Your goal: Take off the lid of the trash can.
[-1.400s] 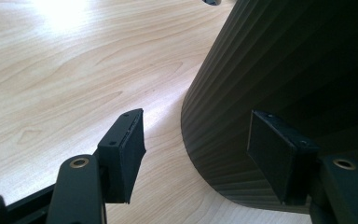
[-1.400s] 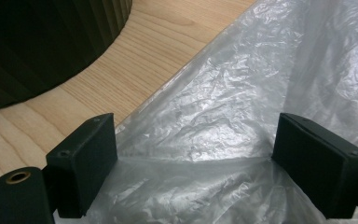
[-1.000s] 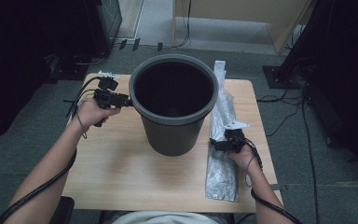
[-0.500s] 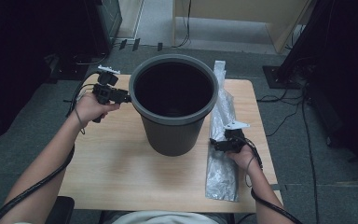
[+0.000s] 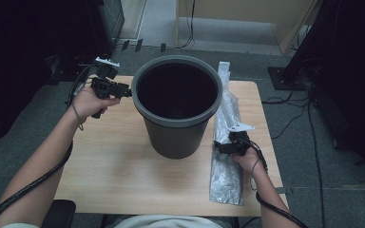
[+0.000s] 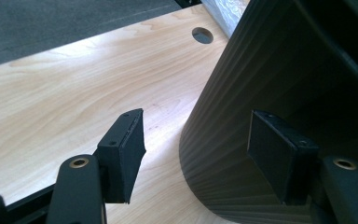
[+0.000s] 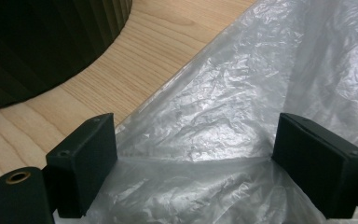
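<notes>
A dark grey ribbed bin [image 5: 178, 137] stands upright in the middle of the wooden table [image 5: 109, 161]. My left gripper [image 5: 125, 91] is open and held level at the bin's left side, just under the rim. In the left gripper view, the bin's outer wall [image 6: 270, 84] curves in right beyond my open left gripper [image 6: 198, 142]. A long folded clear plastic bag [image 5: 225, 178] lies along the table's right side. My right gripper [image 5: 218, 147] rests low over it, open. The right gripper view has crinkled plastic bag [image 7: 242, 93] spread between the jaws of the right gripper [image 7: 196, 154].
The bag's far end [image 5: 224, 71] reaches past the bin toward the table's back edge. A round cable hole [image 6: 202, 35] is in the tabletop near the bin. Dark cabinets and floor cables [image 5: 290, 118] surround the table. Bare wood lies left of and in front of the bin.
My left gripper has risen a little and moved closer to the bin's rim. The right gripper and bag have stayed put.
</notes>
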Demonstrator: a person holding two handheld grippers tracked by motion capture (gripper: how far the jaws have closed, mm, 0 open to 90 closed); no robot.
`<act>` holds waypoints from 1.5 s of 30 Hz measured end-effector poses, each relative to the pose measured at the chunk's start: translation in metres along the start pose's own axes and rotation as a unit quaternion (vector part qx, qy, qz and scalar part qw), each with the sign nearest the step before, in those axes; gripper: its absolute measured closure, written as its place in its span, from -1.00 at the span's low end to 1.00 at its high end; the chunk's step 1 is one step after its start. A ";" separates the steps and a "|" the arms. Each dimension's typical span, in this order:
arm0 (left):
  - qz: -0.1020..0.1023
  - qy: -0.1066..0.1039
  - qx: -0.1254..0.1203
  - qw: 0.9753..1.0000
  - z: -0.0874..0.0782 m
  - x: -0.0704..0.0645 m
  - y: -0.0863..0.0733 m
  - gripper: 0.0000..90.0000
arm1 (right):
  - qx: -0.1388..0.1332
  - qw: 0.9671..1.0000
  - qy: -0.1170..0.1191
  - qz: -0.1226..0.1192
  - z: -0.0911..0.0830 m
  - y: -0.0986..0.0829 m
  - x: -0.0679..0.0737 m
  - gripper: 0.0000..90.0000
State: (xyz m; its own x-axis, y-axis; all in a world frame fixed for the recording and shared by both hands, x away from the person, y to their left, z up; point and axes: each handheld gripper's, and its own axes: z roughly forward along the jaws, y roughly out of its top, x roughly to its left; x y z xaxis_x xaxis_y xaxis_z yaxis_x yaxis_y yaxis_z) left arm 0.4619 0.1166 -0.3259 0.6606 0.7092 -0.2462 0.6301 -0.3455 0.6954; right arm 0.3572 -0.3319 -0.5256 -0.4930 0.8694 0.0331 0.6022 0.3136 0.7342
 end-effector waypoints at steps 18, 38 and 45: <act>0.013 0.015 -0.015 1.000 -0.025 -0.003 0.029 -0.15 | 0.000 1.000 0.000 0.000 0.000 0.000 0.000 -0.71; 0.023 0.016 -0.041 0.999 -0.044 -0.007 0.060 -0.08 | 0.000 1.000 -0.001 0.001 0.000 0.000 0.000 -0.71; 0.037 0.017 -0.040 0.998 -0.047 -0.014 0.070 -0.01 | 0.000 1.000 -0.003 0.002 0.000 0.000 0.001 -0.71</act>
State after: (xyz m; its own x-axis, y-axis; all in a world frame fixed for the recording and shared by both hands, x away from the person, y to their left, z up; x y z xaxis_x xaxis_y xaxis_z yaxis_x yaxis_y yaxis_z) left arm 0.4783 0.1111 -0.2421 0.6891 0.7044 -0.1702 0.5444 -0.3483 0.7631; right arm 0.3570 -0.3313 -0.5255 -0.4875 0.8725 0.0319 0.6044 0.3109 0.7335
